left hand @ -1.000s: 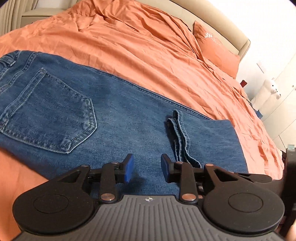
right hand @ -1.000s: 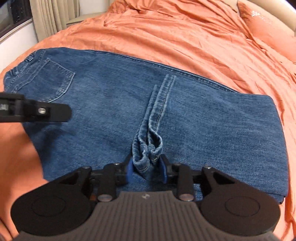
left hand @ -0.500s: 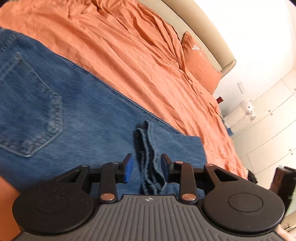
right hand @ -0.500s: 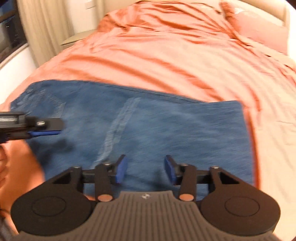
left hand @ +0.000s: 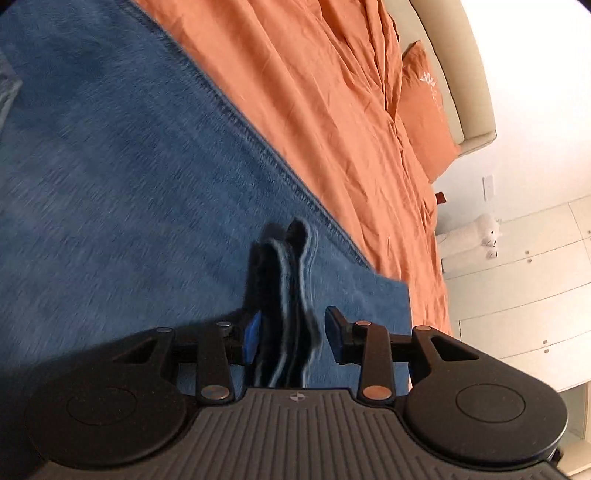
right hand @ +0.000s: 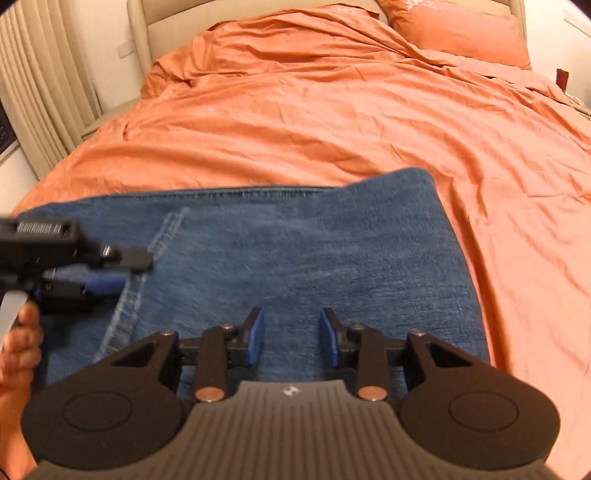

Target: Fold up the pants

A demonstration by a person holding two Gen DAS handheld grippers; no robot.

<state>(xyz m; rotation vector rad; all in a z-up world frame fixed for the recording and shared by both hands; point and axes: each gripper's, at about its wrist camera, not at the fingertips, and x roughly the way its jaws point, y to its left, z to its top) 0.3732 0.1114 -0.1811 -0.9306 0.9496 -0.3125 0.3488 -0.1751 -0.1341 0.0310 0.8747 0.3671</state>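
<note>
Blue jeans (left hand: 122, 192) lie folded flat on the orange bed; they also show in the right wrist view (right hand: 314, 251). The leg hems (left hand: 284, 295) form a raised doubled strip. My left gripper (left hand: 291, 338) is open with the hems between its blue pads, not closed on them. It also shows at the left of the right wrist view (right hand: 122, 273), over the hem strip (right hand: 133, 306). My right gripper (right hand: 291, 338) is open and empty, low over the folded end of the jeans.
The orange duvet (right hand: 332, 110) covers the bed, with an orange pillow (right hand: 458, 29) at the beige headboard (left hand: 458, 74). Curtains (right hand: 40, 88) hang at left. White cabinets (left hand: 524, 288) and a plush toy (left hand: 484, 236) stand beyond the bed's right edge.
My right gripper has let go of the leg hems, opened and drawn back to the right. My left gripper has moved right until its open jaws straddle the hems.
</note>
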